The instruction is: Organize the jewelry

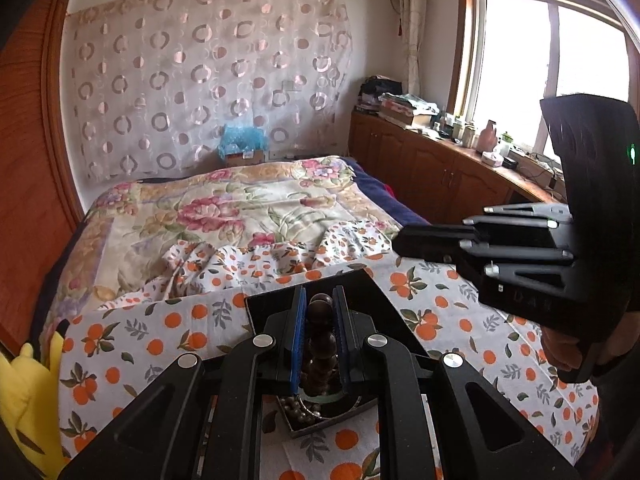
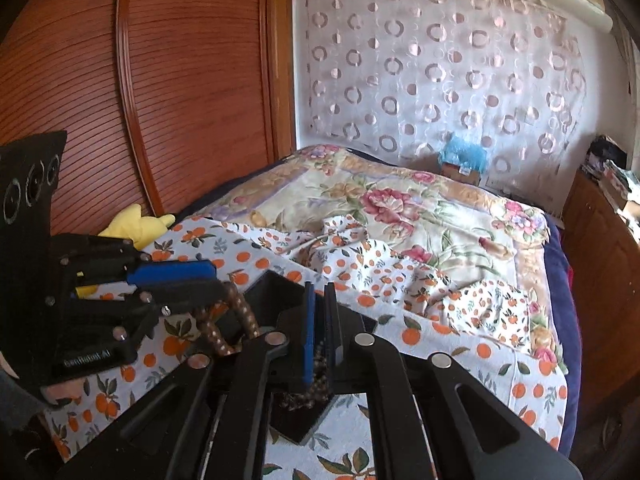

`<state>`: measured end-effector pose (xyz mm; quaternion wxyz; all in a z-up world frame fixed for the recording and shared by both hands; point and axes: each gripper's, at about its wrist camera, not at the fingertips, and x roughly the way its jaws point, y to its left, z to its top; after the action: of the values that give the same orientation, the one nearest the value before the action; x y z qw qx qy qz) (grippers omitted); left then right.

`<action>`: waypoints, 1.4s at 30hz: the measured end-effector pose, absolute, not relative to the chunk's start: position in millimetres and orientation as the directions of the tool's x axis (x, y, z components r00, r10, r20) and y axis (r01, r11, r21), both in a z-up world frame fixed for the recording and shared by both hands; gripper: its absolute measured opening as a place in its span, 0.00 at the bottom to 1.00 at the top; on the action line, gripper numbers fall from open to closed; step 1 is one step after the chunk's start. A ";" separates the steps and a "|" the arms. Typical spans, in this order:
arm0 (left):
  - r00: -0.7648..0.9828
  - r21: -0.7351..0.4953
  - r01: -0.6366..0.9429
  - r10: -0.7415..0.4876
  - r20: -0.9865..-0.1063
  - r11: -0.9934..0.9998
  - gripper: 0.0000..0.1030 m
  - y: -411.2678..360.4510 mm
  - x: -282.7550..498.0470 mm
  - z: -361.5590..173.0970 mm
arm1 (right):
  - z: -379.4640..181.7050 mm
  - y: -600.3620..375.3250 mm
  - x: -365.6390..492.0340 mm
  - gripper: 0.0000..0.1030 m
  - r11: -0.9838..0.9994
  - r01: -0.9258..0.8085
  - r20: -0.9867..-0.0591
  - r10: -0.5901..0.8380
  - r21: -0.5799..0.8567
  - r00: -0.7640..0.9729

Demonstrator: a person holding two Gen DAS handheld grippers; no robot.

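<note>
Dark, round wooden beads on a bracelet [image 1: 320, 336] were clamped between the blue pads of the left gripper [image 1: 320, 300], its jaws closed on the strand. From the other side, that bracelet drooped below the pads in a brown loop [image 2: 224, 328] over the orange-print cotton sheet [image 1: 440, 304] that covered the near end of the bed. Directly beneath the held beads lay a black, shallow jewelry box [image 1: 320, 416] with a string of pale pearl-like beads [image 1: 298, 408] heaped in its corner. Its black lid [image 1: 384, 312] stood open behind it (or so it looked from where I stood).

The right gripper [image 2: 320, 292] hovered over the same box, its two blue pads nearly together with only a narrow slit between them. A tangle of small beads [image 2: 318, 360] showed just below the pads, but whether the jaws pinched any of it I could not tell. No earlier view settled it.

Farther back the floral quilt [image 1: 248, 204] spread over the bed, a yellow plush toy [image 2: 136, 224] sat at its edge by the reddish wooden wardrobe [image 2: 160, 80], and a sheer curtain with ring patterns [image 1: 200, 72] hung on the wall.
</note>
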<state>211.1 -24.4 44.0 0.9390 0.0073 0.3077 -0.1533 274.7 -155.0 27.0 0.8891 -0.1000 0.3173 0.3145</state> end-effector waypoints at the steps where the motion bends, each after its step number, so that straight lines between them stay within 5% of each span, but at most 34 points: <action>1: 0.765 -0.079 0.292 -0.283 -0.579 0.953 0.12 -24.8 211.4 44.3 | 24.9 -156.8 273.9 0.10 0.783 -0.621 -0.629 0.495 0.024 0.599; 19: 0.729 -0.049 0.268 -0.236 -0.643 0.962 0.15 -34.8 245.3 22.3 | -25.4 -195.4 218.7 0.10 0.817 -0.573 -0.670 0.460 0.063 0.583; 23: 0.734 -0.023 0.266 -0.218 -0.643 0.964 0.28 -31.0 217.7 18.6 | -37.7 -200.5 195.5 0.15 0.819 -0.570 -0.678 0.456 0.067 0.576; 25: 0.732 -0.016 0.264 -0.211 -0.648 0.964 0.29 -28.7 204.7 16.8 | -43.4 -201.8 185.0 0.31 0.818 -0.572 -0.685 0.454 0.066 0.570; 32: 0.726 -0.022 0.255 -0.207 -0.656 0.967 0.52 -20.4 156.3 7.2 | -64.2 -198.5 151.1 0.31 0.806 -0.589 -0.723 0.447 0.069 0.527; 35: 0.727 -0.005 0.231 -0.176 -0.663 0.973 0.69 -14.9 138.8 1.6 | -70.6 -194.7 140.2 0.31 0.798 -0.599 -0.738 0.443 0.065 0.510; 42: 0.704 0.010 0.204 -0.140 -0.697 0.979 0.79 0.6 108.9 -15.9 | -84.5 -188.1 127.7 0.36 0.799 -0.598 -0.767 0.422 0.064 0.483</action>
<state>108.9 0.6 -15.9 0.9220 0.0434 0.3734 -0.0933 127.7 -188.1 -84.5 0.8544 -0.1067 0.4117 0.2986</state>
